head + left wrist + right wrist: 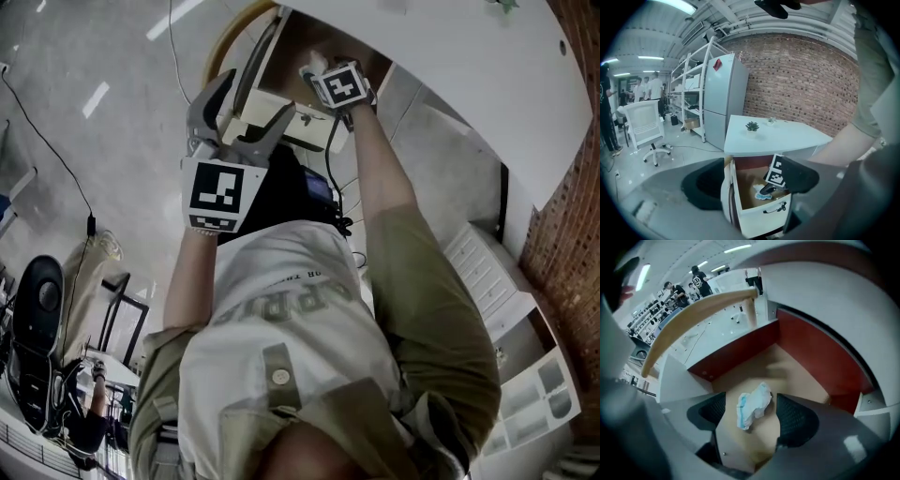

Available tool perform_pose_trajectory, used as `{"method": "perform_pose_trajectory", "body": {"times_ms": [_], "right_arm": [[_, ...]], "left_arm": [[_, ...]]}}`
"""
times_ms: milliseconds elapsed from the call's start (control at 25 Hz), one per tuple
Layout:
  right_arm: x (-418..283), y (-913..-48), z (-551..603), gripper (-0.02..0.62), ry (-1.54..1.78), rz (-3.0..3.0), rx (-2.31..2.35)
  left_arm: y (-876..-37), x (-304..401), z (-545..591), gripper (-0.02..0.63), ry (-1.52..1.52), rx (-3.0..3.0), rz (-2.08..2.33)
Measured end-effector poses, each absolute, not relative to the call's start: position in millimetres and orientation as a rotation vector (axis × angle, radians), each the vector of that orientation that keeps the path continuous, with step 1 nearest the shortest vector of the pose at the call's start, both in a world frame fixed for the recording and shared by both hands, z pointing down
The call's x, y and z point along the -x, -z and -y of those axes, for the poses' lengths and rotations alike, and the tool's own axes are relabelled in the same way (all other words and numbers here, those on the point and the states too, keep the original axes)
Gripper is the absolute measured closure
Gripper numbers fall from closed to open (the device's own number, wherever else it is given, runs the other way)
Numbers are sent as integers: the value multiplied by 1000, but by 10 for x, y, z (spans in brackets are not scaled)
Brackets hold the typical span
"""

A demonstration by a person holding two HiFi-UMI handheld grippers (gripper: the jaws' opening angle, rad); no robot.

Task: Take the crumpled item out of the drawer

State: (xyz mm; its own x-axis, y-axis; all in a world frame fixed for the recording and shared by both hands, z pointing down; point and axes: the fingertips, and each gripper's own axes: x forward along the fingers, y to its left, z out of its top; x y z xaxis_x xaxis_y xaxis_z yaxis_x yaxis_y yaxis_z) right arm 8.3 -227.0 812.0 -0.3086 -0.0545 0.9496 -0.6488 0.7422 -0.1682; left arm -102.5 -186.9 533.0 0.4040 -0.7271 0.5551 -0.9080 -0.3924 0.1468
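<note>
The crumpled white and blue item (752, 409) lies on the tan floor of the open white drawer (792, 376). My right gripper (752, 414) is open and reaches down into the drawer, one pad on each side of the item, with no clear contact. In the left gripper view the item (761, 193) shows just under the right gripper's marker cube (776, 171), inside the drawer (761, 215). My left gripper (752, 180) hangs open and empty above the drawer's front. In the head view the left gripper (246, 112) is near the drawer's front and the right gripper (328, 75) is inside the drawer (281, 122).
The drawer sits under a white desk top (783, 138) that carries a small potted plant (752, 126). A grey fridge (724, 98), metal shelves (691, 89) and a brick wall (801, 84) stand behind. A white office chair (644, 124) and people are at far left.
</note>
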Motion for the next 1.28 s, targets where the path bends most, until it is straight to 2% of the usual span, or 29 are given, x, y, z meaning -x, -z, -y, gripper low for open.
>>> {"method": "perform_pose_trajectory", "body": {"times_ms": [360,920,1280], "right_arm": [[-181,-8712,2248,250,-725,1575,-458],[-196,-8709,2231,477,-668,1593,-425],[-258,-7884,2394,494,-682,1792,-586]], "left_arm": [[-5517,1131,1872,221,-577,-2221,1383],[-5602,1165,1891,221,-597,-2215,1378],[-5327,1135,1839,221,-592,-2226,1408]]}}
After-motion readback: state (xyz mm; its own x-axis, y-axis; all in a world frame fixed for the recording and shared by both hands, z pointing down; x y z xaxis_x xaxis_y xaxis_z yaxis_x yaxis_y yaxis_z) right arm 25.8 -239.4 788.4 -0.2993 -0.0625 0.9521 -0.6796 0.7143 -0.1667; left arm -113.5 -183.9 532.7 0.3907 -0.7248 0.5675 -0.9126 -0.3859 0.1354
